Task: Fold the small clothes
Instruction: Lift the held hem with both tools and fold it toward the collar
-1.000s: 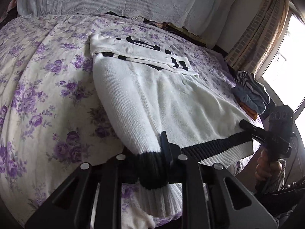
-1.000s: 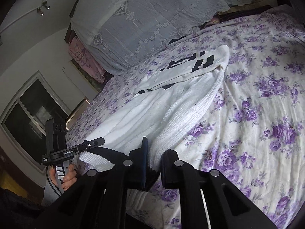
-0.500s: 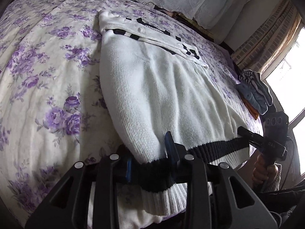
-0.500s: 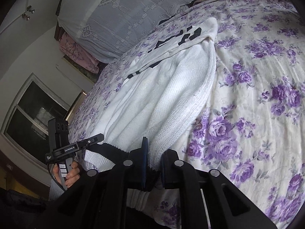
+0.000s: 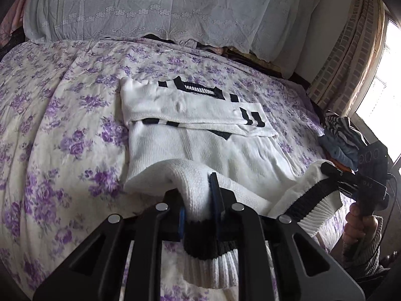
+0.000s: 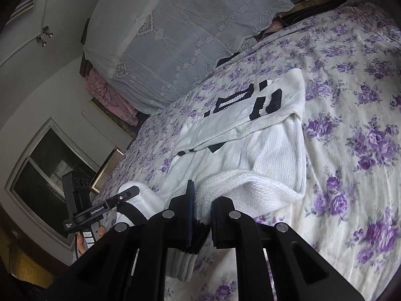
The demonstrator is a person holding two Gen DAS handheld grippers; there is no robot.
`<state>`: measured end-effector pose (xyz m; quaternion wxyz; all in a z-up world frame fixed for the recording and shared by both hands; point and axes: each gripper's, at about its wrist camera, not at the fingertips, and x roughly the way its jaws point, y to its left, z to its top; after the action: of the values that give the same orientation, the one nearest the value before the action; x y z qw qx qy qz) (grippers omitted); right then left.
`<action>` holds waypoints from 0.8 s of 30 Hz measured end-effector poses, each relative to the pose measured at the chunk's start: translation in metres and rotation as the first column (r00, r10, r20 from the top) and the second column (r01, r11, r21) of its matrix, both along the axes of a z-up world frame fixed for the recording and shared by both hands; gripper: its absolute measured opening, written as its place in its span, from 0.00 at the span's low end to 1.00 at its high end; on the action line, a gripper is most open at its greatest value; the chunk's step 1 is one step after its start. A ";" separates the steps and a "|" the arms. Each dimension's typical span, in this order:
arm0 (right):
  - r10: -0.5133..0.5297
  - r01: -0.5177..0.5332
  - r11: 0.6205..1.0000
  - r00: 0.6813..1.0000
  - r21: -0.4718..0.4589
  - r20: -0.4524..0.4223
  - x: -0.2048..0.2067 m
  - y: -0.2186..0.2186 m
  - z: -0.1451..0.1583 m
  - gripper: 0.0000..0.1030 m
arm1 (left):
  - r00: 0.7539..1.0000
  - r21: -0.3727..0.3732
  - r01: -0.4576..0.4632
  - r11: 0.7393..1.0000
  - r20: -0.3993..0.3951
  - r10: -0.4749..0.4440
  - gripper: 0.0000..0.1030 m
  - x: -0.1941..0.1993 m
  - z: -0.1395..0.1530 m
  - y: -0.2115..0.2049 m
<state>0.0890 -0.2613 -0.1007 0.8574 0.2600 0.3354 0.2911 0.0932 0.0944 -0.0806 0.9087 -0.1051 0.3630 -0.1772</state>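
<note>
A white knit sweater [image 5: 200, 148] with black bands lies on the floral bed, its sleeves folded across the top; it also shows in the right wrist view [image 6: 263, 145]. My left gripper [image 5: 199, 200] is shut on the left corner of the sweater's black-banded hem and holds it raised over the body. My right gripper [image 6: 201, 205] is shut on the right hem corner, also raised. The right gripper shows in the left wrist view [image 5: 333, 175], the left gripper in the right wrist view [image 6: 127, 194]. The hem bulges forward over the sweater's lower half.
The bed has a purple-flowered cover [image 5: 50, 125]. A lace-covered pillow stack [image 5: 150, 7] lies at the head. A pile of striped and blue clothes [image 5: 343, 135] sits at the bed's right edge by the curtained window. A dark window [image 6: 50, 165] is on the left wall.
Both grippers have lifted the hem off the near edge and carried it forward toward the collar. The sweater's lower part now bulges into a fold.
</note>
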 end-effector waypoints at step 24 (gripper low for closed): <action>-0.078 0.087 0.994 0.990 0.067 -0.121 0.195 -0.004 0.004 0.12 | 0.993 -0.041 -0.107 0.993 -0.047 0.105 0.14 0.183 0.022 0.004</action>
<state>0.2845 -0.2649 -0.0964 0.8374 0.3213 0.3638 0.2513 0.2759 0.0988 -0.0590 0.9059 -0.1477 0.3735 -0.1342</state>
